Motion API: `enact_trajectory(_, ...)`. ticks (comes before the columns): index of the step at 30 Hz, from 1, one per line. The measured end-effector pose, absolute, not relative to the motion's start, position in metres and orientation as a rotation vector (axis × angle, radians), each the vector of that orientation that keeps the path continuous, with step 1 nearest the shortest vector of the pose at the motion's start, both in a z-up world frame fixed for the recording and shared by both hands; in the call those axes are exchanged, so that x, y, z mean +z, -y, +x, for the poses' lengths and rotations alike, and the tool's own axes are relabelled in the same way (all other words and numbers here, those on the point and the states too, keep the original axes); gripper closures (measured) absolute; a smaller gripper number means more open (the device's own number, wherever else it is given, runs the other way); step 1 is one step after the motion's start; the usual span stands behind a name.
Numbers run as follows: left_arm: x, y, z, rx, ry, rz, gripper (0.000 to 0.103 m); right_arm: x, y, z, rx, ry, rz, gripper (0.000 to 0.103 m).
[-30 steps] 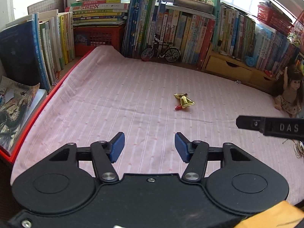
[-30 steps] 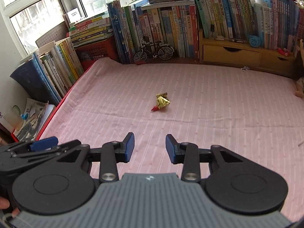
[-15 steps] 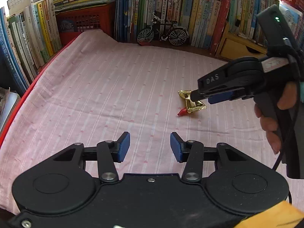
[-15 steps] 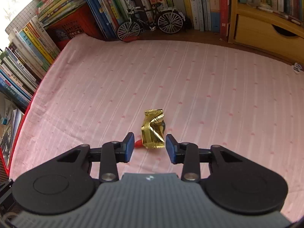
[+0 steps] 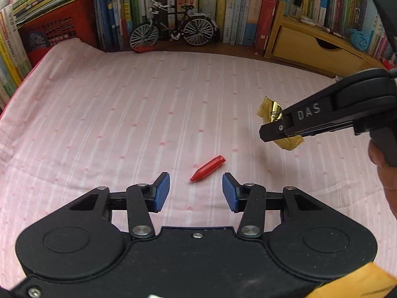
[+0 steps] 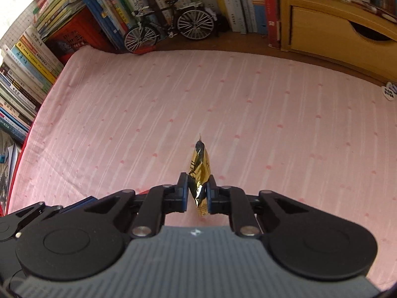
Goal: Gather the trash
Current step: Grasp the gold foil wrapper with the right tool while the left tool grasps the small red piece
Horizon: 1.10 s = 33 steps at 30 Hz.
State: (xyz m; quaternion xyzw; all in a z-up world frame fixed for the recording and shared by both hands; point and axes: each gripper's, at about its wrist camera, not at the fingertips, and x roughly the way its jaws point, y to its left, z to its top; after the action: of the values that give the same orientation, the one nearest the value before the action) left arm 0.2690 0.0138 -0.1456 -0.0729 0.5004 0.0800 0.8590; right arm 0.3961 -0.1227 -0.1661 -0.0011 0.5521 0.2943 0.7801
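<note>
Pinching a gold wrapper [image 6: 199, 181], the right gripper [image 6: 196, 193] has just closed, lifting it above the pink sheet [image 6: 124, 114] | red cap [image 5: 208, 168] lies just ahead of the empty, parted left gripper [image 5: 196, 195] | toy bicycle [image 5: 171, 28], books [image 5: 233, 5] behind | "DAS" on right gripper's finger.

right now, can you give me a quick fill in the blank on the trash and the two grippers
1. The right gripper is shut on the ____ wrapper.
2. The red piece lies on the ____ cloth.
3. The left gripper has its jaws ____, with nothing between the pads.
4. A model ____ stands before the books.

Missing: gold; pink; open; bicycle
</note>
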Motion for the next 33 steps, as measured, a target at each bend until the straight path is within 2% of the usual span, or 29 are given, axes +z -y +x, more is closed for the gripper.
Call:
enact_trajectory(3,-0.152,0.000,0.289,0.137,-1.057,-0.129,0.058,-0.165,0.146,0.401,0.606,-1.193,0.023,0.084)
enact_trajectory(5,-0.158,0.007,0.299,0.130,-1.074,-0.114,0.062,-0.166,0.158,0.403,0.583,-1.193,0.017,0.084)
enact_trajectory(7,-0.167,0.012,0.308,0.135,-1.113,-0.114,0.092,-0.166,0.165,0.402,0.561,-1.192,0.008,0.084)
enact_trajectory(22,-0.144,0.019,0.303,0.156,-1.079,-0.158,0.094,-0.145,0.171,0.393,0.546,-1.145,-0.011,0.084)
enact_trajectory(33,-0.115,0.013,0.268,0.177,-1.022,-0.186,0.094,-0.125,0.172,0.361,0.539,-1.106,-0.026,0.084)
